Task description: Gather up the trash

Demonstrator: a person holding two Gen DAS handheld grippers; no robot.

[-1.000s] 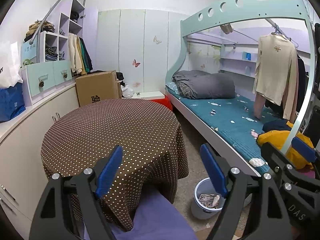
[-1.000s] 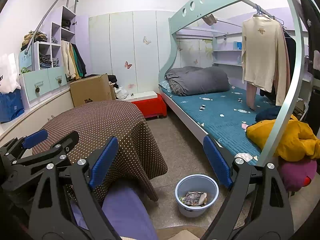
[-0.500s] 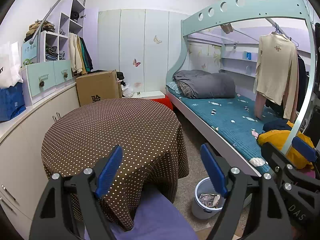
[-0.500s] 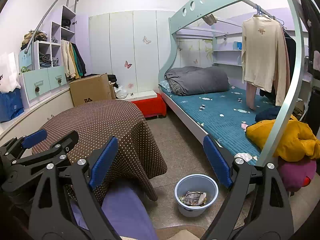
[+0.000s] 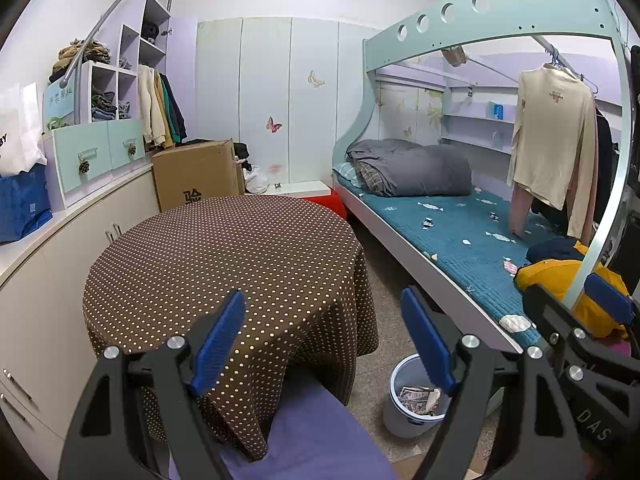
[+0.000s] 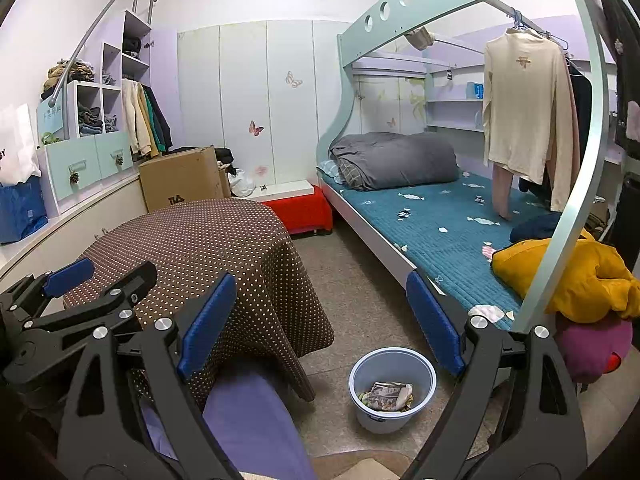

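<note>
Hiding part of the bin [image 5: 404,408], the left gripper [image 5: 324,340] gapes empty; right gripper [image 6: 320,320] likewise. Trash [image 6: 386,396] lies in the bin, beside the table [image 6: 208,240] and bed [image 6: 440,232].

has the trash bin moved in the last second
No. In the right wrist view the trash bin stays on the floor, same spot relative to the bed frame.

Round table [image 5: 224,256] under a brown dotted cloth [image 6: 224,240], top bare. Beside it on the tiled floor [image 6: 352,280], a pale bin [image 6: 362,408] holding crumpled paper [image 6: 390,394]. Along the wall, a bed [image 6: 436,240] with teal cover, carrying a rolled grey quilt [image 6: 396,160], scattered wrappers [image 6: 484,222] and a yellow jacket [image 6: 576,280].
</note>
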